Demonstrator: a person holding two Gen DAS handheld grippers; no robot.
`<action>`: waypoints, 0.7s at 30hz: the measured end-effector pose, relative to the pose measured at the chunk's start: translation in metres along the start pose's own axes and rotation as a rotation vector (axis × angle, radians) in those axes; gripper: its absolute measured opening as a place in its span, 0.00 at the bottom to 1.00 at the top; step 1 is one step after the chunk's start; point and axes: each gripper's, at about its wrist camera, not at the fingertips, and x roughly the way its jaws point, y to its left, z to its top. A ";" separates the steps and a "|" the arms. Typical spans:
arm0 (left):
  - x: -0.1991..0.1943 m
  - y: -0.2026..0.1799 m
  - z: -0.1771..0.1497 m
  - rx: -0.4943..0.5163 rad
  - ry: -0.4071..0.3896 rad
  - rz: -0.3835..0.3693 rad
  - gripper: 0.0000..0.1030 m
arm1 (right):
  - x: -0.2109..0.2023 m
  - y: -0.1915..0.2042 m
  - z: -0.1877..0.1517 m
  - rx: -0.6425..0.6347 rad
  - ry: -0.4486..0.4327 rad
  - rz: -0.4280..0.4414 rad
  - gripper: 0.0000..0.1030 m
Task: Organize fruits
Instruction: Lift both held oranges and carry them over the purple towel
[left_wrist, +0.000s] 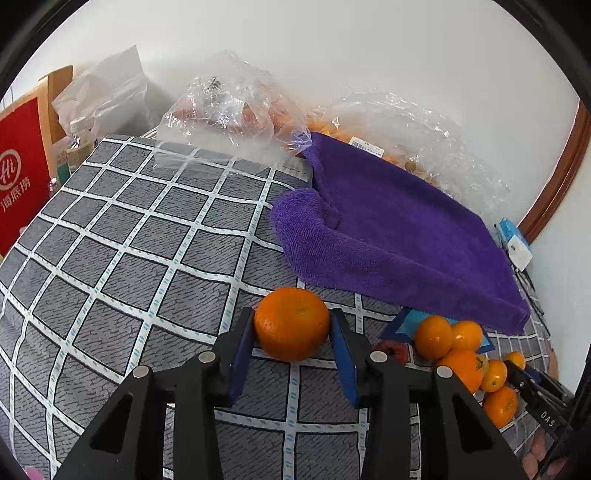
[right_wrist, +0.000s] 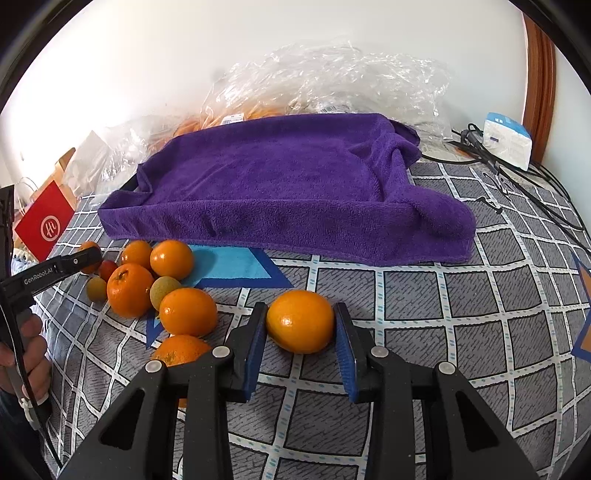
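Observation:
In the left wrist view my left gripper (left_wrist: 291, 314) is shut on a large orange (left_wrist: 291, 325) that rests on the checked cloth (left_wrist: 129, 258), both blue pads touching its sides. In the right wrist view my right gripper (right_wrist: 301, 310) is shut on another orange (right_wrist: 300, 322) in the same way. To the left of it lies a pile of several oranges (right_wrist: 129, 290), two small green fruits (right_wrist: 162, 290) and a small red one (right_wrist: 108, 268). The same pile (left_wrist: 461, 365) shows at the lower right of the left wrist view. A purple towel (right_wrist: 288, 184) covers a shallow tray behind the fruit.
Crumpled clear plastic bags (left_wrist: 229, 110) (right_wrist: 332, 81) with more fruit lie against the white wall. A red paper bag (left_wrist: 22, 173) stands at the far left. A white box (right_wrist: 506, 140) and black cables (right_wrist: 517, 184) lie at the right. A hand (right_wrist: 33, 354) holds the left gripper's handle.

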 end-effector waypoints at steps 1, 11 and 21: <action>-0.001 0.001 0.000 -0.005 -0.008 0.007 0.37 | 0.000 0.000 0.000 -0.001 -0.002 0.003 0.34; -0.013 0.002 0.001 -0.029 -0.071 -0.029 0.37 | -0.007 0.001 -0.001 -0.001 -0.028 0.008 0.34; -0.027 -0.004 0.000 0.001 -0.139 -0.025 0.37 | -0.008 0.003 0.000 -0.003 -0.033 -0.001 0.34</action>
